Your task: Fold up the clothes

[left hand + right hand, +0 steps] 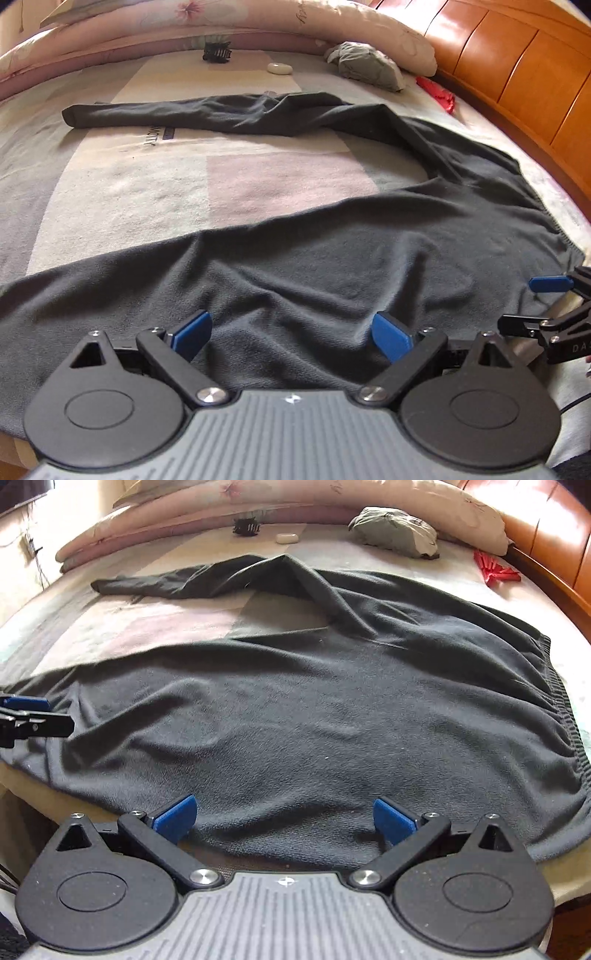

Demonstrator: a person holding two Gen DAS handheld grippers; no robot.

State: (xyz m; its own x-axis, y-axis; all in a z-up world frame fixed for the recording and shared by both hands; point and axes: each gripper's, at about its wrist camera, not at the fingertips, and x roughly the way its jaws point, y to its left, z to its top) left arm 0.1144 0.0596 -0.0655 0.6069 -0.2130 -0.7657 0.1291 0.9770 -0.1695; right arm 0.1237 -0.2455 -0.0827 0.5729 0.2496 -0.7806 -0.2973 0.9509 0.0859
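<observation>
Left wrist view: dark grey sweatshirt [332, 266] lies flat on the bed [110, 192], body spread across the near edge, long axis running left–right. One sleeve [177, 114] stretches away to the far left, cuff pointing left, roughly parallel to the body. Ribbed hem at the right end. Left tool [291, 334] has its blue pads spread wide with nothing between them, hovering just over the near part of the garment body. Right tool [546, 306] shows at the right edge, beside the hem end; its pads are apart too. Far side of the bed: black hair claw [217, 52], small white case [279, 68], crumpled grey-green cloth [365, 64], red item [439, 94] by the wooden headboard [517, 74], floral quilt [221, 18] folded along the far edge.

Right wrist view: same sweatshirt [314, 709], now seen from nearer the hem end — ribbed band [565, 716] clear on the right, curving toward the camera. Sleeve [166, 579] again reaches to the far left. Right tool [284, 819] is wide open, empty, over the near edge of the fabric, which drapes slightly off the bed [110, 627]. Left tool [26, 716] enters from the left edge above the garment's left end; whether it touches the cloth is unclear.
</observation>
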